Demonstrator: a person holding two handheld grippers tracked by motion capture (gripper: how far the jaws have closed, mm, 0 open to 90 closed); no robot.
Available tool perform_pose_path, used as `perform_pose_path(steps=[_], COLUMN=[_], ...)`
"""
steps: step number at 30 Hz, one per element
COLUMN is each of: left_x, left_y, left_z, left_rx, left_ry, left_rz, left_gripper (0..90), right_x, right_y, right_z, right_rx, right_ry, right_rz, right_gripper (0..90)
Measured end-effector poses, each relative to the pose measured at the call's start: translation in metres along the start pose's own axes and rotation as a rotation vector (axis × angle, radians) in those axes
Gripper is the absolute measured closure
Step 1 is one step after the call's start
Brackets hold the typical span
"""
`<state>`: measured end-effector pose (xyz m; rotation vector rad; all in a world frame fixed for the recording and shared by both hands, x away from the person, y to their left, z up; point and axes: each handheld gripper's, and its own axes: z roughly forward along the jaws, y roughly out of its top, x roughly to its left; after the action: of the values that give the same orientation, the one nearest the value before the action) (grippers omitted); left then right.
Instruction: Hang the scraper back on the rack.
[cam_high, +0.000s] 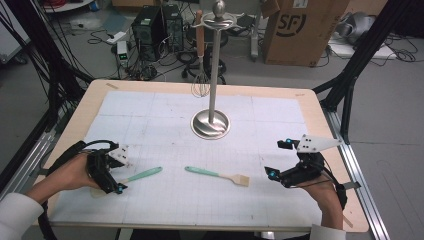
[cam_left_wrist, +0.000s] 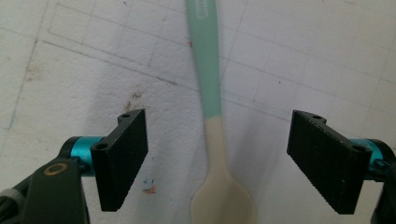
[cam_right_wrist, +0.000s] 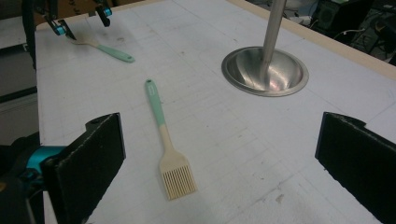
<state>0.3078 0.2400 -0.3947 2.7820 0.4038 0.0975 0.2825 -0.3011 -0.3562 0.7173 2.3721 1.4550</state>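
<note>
- Your left gripper hangs over the mint-handled cream silicone spoon on the white gridded mat — jaws apart, straddling its neck, not pressing.
- Your right gripper is spread wide — nothing held.

Left gripper: held low at the near left of the table by the left hand, forearm entering from the near left corner; jaws pointing steeply down, pads well apart. Right gripper: held at the near right by the right hand, forearm entering from the near edge; jaws pointing left, spread wide, nothing between them.
</note>
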Motion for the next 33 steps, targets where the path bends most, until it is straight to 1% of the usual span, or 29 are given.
perform_pose_path(steps=[1,2,5,7,8,9,11,12,16,17,19,20,21,22,23,25,28,30,33], left_x=[0.000,0.000,0.000,0.000,0.000,0.000,0.000,0.000,0.001,0.001,0.001,0.001,0.001,0.001,0.001,0.001,0.002,0.003,0.003], left_y=[0.000,0.001,0.002,0.002,0.002,0.003,0.003,0.003,0.004,0.005,0.005,0.005,0.005,0.005,0.005,0.006,0.007,0.007,0.008], left_z=[0.001,0.002,0.005,0.008,0.008,0.009,0.010,0.011,0.014,0.014,0.015,0.016,0.017,0.017,0.017,0.019,0.019,0.019,0.019], left_rx=[-0.002,0.010,0.024,0.034,0.041,0.048,0.054,0.054,0.072,0.085,0.083,0.090,0.087,0.091,0.098,0.103,0.113,0.117,0.122], left_ry=[-0.001,-0.002,-0.015,-0.023,-0.019,-0.028,-0.031,-0.033,-0.044,-0.044,-0.048,-0.051,-0.053,-0.050,-0.057,-0.058,-0.049,-0.043,-0.035], left_rz=[-0.007,-0.004,-0.002,-0.002,-0.002,-0.002,0.000,-0.006,-0.009,-0.004,-0.007,-0.005,-0.015,-0.015,-0.015,-0.015,-0.020,-0.030,-0.036], left_gripper=[22.4,23.4,26.7,29.7,31.0,32.5,36.1,37.2,43.3,44.8,48.2,49.7,51.0,53.5,54.8,58.4,60.4,63.8,69.6], right_x=[0.000,0.000,0.000,-0.001,0.000,-0.001,0.000,0.000,0.000,0.000,0.000,0.000,0.000,0.000,0.000,0.000,0.000,0.000,0.000], right_y=[0.000,0.000,-0.001,-0.001,0.000,-0.001,-0.001,-0.001,0.000,-0.001,-0.001,-0.001,-0.001,-0.001,-0.001,-0.001,-0.001,-0.001,-0.001], right_z=[0.000,0.000,-0.001,0.000,-0.001,-0.001,0.000,0.000,0.000,0.000,0.000,0.000,0.000,0.001,0.001,0.001,0.001,0.001,0.001], right_rx=[0.000,0.001,0.001,-0.001,0.000,0.000,0.000,0.000,0.002,0.004,0.005,0.005,0.005,0.004,0.004,0.005,0.005,0.006,0.006], right_ry=[0.000,0.000,-0.001,0.001,0.001,0.001,0.001,0.001,0.001,0.000,0.001,0.001,0.001,0.001,0.001,0.003,0.004,0.003,0.003], right_rz=[0.000,0.001,0.006,0.000,0.001,0.000,0.003,0.002,0.003,0.000,0.002,0.002,0.002,0.001,0.001,0.005,0.002,0.004,-0.002], right_gripper=[0.1,0.1,0.1,0.1,0.1,0.1,0.1,0.1,0.1,0.1,0.1,0.1,0.1,0.1,0.1,0.1,0.1,0.1,0.1])
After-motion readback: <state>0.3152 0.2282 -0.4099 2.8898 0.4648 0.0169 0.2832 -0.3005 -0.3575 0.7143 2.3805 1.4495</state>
